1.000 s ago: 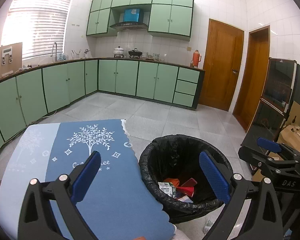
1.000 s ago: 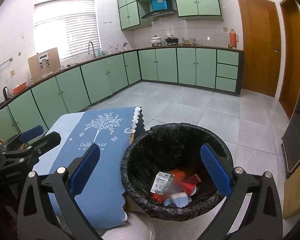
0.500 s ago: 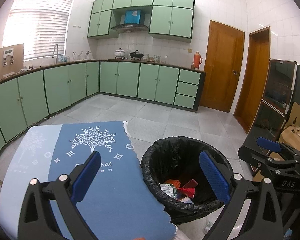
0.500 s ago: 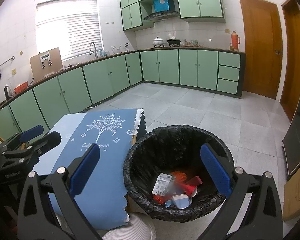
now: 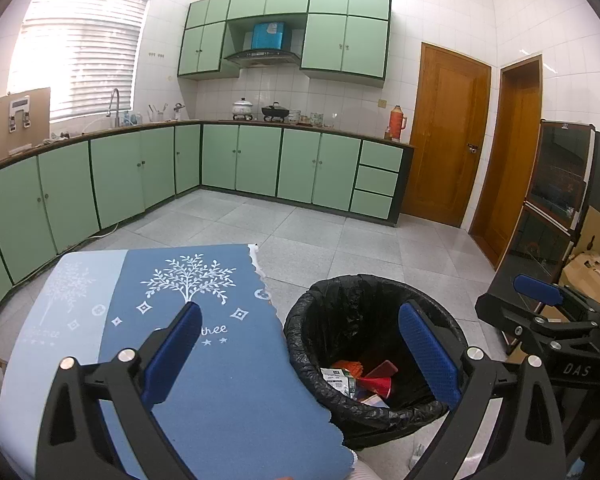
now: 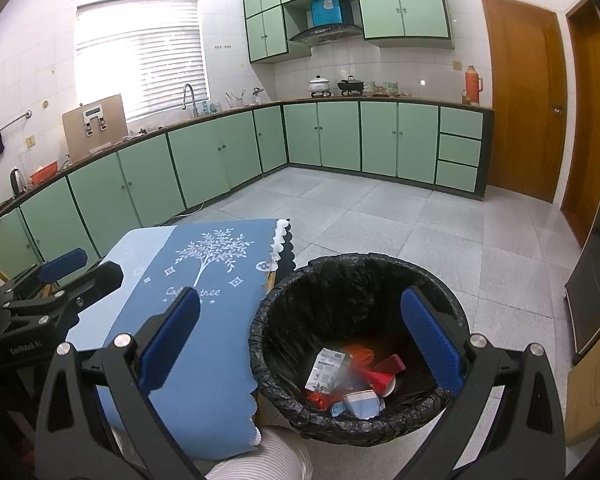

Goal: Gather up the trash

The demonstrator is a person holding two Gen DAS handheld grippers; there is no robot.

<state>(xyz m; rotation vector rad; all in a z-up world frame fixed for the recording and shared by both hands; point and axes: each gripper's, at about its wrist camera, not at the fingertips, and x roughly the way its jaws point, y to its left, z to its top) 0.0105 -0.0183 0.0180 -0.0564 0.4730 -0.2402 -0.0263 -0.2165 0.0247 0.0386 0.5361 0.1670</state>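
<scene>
Blue-padded fingers are seen nearest in both wrist views, and both pairs are spread wide with nothing held between them. The left gripper [image 5: 300, 354] is held over the near edge of a table covered by a blue tablecloth [image 5: 228, 400], printed with a white tree and lettering. The right gripper [image 6: 300, 350] is held above the mouth of a trash bin [image 6: 288, 404], which is lined with a black bag and stands on the floor just beside the table's right edge. From the right wrist view, the left gripper is seen at the far left, over the pale side of the cloth; from the left wrist view, the right gripper is seen at the far right, beyond the bin. A striped sleeve [image 6: 260, 460] is glimpsed at the bottom edge.

Collected trash [image 6: 348, 380] is seen lying at the bottom of the bin: a white printed packet, red and orange wrappers, and a crumpled pale piece. The same trash is seen from the left wrist view, partly hidden by the bag's rim.

Beyond, a grey tiled floor [image 5: 300, 236] is spread out towards green cabinets [image 5: 260, 164] set in an L under a countertop. Pots and an orange flask [image 5: 397, 118] are set on the counter, and wooden doors [image 5: 448, 136] are seen at the right.
</scene>
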